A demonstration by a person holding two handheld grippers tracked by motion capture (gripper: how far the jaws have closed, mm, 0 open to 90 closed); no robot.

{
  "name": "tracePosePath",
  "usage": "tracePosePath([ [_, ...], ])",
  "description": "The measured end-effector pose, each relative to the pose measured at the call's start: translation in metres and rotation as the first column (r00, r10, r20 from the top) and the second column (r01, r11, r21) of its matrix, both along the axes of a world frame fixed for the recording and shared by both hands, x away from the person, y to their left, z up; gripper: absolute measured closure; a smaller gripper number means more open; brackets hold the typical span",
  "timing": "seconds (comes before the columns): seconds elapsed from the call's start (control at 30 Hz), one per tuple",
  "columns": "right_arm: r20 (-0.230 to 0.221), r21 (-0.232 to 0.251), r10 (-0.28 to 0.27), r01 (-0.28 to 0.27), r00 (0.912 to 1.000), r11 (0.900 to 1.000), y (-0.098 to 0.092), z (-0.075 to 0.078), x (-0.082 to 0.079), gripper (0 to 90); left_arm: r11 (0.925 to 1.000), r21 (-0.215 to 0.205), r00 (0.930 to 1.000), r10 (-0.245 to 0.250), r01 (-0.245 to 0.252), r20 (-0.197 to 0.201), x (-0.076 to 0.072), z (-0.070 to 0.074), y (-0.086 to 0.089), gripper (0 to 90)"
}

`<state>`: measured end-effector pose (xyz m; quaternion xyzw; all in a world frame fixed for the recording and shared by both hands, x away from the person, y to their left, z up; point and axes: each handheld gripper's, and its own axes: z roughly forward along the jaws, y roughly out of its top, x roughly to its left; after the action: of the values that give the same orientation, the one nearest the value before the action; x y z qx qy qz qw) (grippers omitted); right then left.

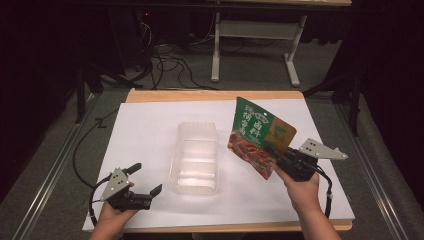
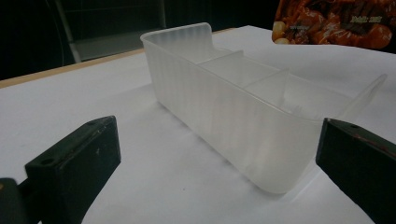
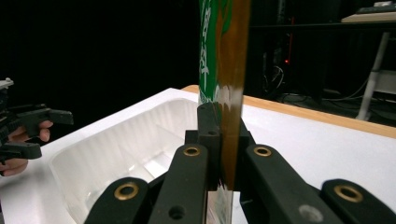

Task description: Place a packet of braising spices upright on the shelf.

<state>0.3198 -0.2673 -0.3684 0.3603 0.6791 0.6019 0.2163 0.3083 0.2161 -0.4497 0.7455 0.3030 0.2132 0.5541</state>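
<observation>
Green snack pouch (image 1: 261,136) clamped in right tool (image 1: 281,159), seemingly airborne.

**Left jaws spread wide, right jaws clamped**

The left hand (image 1: 111,216) comes in from the bottom edge of the high view, low over the near left part of the bench, and grips the left gripper (image 1: 147,179) from behind. Its two black jaws stand wide apart with nothing between them and point towards the middle of the bench. A cable loops away from it to the left.

The right hand (image 1: 301,192) is raised off the bench at the right, forearm rising from the lower edge. The right gripper (image 1: 274,156) points up and to the left, its grey plate on top, jaws pressed together on a packet (image 1: 260,134).
</observation>
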Motion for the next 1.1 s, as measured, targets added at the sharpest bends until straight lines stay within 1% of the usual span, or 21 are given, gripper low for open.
tracePosePath([
  [0.2,-0.002,0.000,0.038,-0.038,0.9993,0.999,0.016,0.002,0.012,90.0,1.0000,0.001,1.0000,-0.001,0.001,0.003,0.000,0.000,0.001,0.5],
  [0.5,-0.012,0.006,0.071,-0.071,0.9974,0.997,0.041,0.001,0.029,90.0,1.0000,-0.001,1.0000,-0.007,0.007,0.000,-0.001,0.000,0.000,0.4],
  [0.57,-0.011,0.011,0.084,-0.083,0.9964,0.996,0.050,0.001,0.035,90.0,1.0000,-0.001,1.0000,-0.007,0.007,-0.001,-0.001,0.000,0.002,0.4],
  [0.63,-0.014,0.015,0.088,-0.087,0.9961,0.996,0.052,0.002,0.035,90.0,1.0000,-0.001,1.0000,-0.005,0.005,0.002,-0.002,0.000,0.002,0.4],
  [0.73,-0.012,0.015,0.101,-0.101,0.9948,0.995,0.061,0.002,0.040,90.0,1.0000,-0.006,1.0000,0.000,0.000,0.003,-0.004,0.000,0.005,0.4],
  [0.8,-0.011,0.010,0.110,-0.110,0.9938,0.994,0.067,0.002,0.043,90.0,1.0000,0.003,1.0000,0.002,-0.002,0.003,-0.007,0.000,0.008,0.4],
  [0.87,-0.010,0.005,0.123,-0.122,0.9924,0.992,0.074,0.003,0.046,90.0,1.0000,-0.001,1.0000,0.006,-0.006,0.002,-0.009,0.000,0.010,0.4],
  [1.03,-0.008,-0.004,0.152,-0.152,0.9884,0.988,0.088,0.004,0.054,90.0,0.9995,-0.008,0.9995,0.030,-0.030,0.005,-0.016,0.001,0.018,0.4],
  [1.1,-0.011,-0.010,0.160,-0.160,0.9871,0.987,0.093,0.003,0.058,90.0,0.9992,-0.005,0.9992,0.039,-0.039,0.007,-0.019,0.001,0.021,0.5],
])
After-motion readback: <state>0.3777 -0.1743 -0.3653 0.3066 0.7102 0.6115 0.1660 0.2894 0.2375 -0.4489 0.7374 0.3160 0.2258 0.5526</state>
